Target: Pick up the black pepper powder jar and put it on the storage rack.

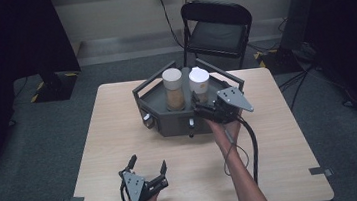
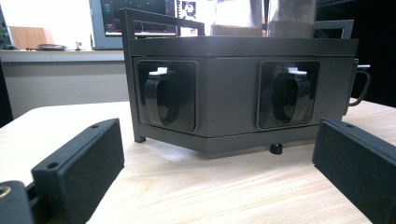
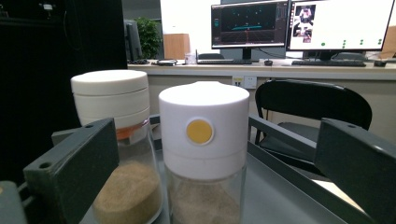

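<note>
- High view: right hand-held gripper (image 1: pixel 202 104) sits at the near right rim of the dark rack (image 1: pixel 178 118), jaws spread wide and empty, pointing at the white-capped jar (image 1: pixel 199 85) just ahead of it. Looks like a line-up for a grab, not a hold yet.
- The beige-lidded jar (image 1: pixel 173 88) stands upright just beside the target, to the gripper's left. Both sit in the rack's top tray, prob. so they can't slide.
- Left hand-held gripper (image 1: pixel 148 170) rests low over the tabletop (image 1: pixel 281 140), well short of the rack, jaws apart, nothing in them. Reads as parked, out of the right hand's way.
- Left gripper view: left hand-held gripper (image 2: pixel 212 163) faces the rack (image 2: pixel 229 98) front-on. Two black dispenser handles (image 2: pixel 161 95) (image 2: pixel 292 93) sit in recesses ahead, apart from the pads. Jaws released, bare wood between them.
- Right gripper view: right hand-held gripper (image 3: pixel 215 177) frames the white-capped jar (image 3: pixel 204 140) btwn its pads, neither pad touching. The cap w/ yellow dot faces the camera, powder fill below. Centred so a squeeze would catch the jar evenly, I'd judge.
- The beige-lidded jar (image 3: pixel 114 116) is close behind the left pad. A risk: that pad may nudge it on closing.
</note>
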